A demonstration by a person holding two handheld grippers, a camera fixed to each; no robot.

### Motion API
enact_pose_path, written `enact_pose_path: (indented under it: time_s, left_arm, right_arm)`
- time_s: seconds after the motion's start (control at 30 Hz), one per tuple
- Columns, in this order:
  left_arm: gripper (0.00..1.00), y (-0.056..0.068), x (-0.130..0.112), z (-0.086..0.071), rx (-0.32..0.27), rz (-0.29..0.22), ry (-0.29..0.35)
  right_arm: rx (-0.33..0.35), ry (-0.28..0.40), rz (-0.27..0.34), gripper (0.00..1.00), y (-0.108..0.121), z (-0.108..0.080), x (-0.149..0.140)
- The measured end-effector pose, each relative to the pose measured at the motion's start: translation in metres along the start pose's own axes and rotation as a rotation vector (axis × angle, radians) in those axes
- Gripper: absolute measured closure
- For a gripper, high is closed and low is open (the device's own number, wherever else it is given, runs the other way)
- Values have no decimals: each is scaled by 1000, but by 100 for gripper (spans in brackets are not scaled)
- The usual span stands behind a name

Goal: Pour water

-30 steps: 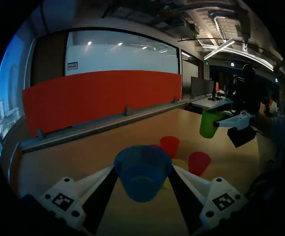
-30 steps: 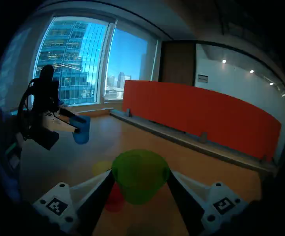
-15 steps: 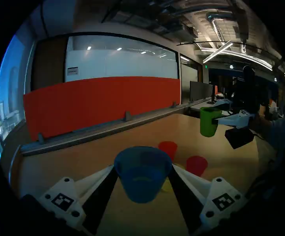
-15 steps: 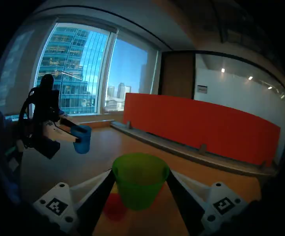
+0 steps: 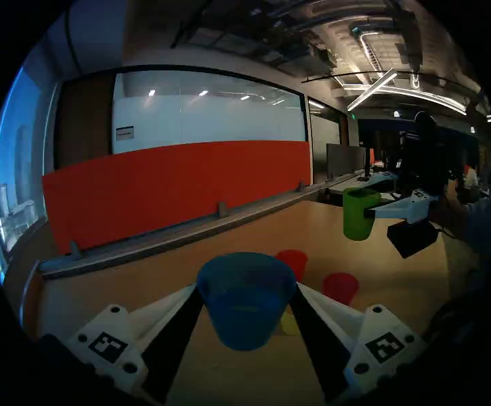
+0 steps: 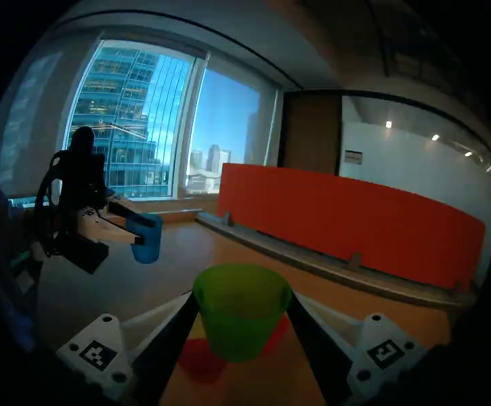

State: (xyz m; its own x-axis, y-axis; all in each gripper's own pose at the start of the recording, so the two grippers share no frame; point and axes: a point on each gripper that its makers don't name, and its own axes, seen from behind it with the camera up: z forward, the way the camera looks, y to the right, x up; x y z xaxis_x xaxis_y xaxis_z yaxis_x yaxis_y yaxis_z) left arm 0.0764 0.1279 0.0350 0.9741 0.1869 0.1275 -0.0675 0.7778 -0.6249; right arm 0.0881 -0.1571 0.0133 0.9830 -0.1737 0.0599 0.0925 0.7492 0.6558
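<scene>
In the left gripper view my left gripper is shut on an upright blue cup that holds some liquid, raised above the wooden table. Off to the right, the right gripper holds a green cup in the air. The right gripper view has my right gripper shut on that green cup, upright. At the left of this view, the left gripper carries the blue cup. Two red cups stand on the table below.
A yellow disc lies on the table beside the red cups. An orange partition runs along the table's far edge. Tall windows stand beyond the table, and desks with monitors lie farther off.
Both grippers have risen and levelled a little, each still gripping its cup. The green and blue cups now sit higher above the table, and the red cups appear lower in both views.
</scene>
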Motion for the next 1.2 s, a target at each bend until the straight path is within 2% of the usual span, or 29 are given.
enact_pose_path:
  time_s: [1.2]
  left_arm:
    - [14, 9, 75, -9, 79, 341, 102]
  right_arm:
    - [151, 29, -9, 7, -71, 37, 8]
